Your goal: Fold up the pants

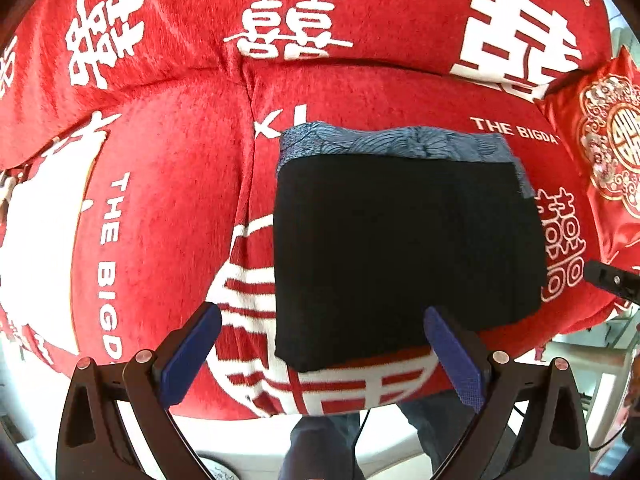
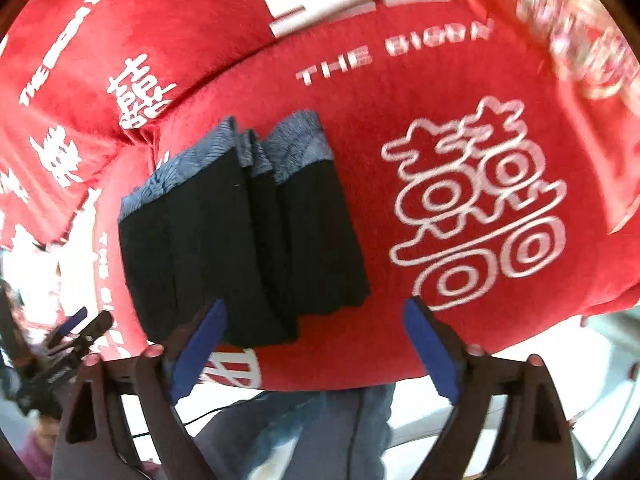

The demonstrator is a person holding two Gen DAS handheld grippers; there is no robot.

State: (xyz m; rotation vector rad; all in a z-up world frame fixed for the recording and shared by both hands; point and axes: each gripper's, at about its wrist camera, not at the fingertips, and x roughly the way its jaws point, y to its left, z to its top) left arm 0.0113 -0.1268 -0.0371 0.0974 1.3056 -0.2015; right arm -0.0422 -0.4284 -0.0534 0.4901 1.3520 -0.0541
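The black pants point(image 1: 400, 252) lie folded into a compact rectangle on the red sofa seat, with a blue-grey patterned waistband point(image 1: 392, 142) along the far edge. They also show in the right wrist view point(image 2: 240, 248), where the folded layers are visible. My left gripper point(image 1: 320, 354) is open and empty, just in front of the pants' near edge. My right gripper point(image 2: 316, 344) is open and empty, near the pants' front right corner. The right gripper's tip shows at the right edge of the left wrist view point(image 1: 612, 280).
The red sofa cover point(image 1: 168, 184) with white characters and "THE BIGDAY" text covers seat and backrest. A red embroidered cushion point(image 1: 608, 136) lies at the right. The sofa's front edge is just below the grippers; the person's legs point(image 2: 312, 432) stand below it.
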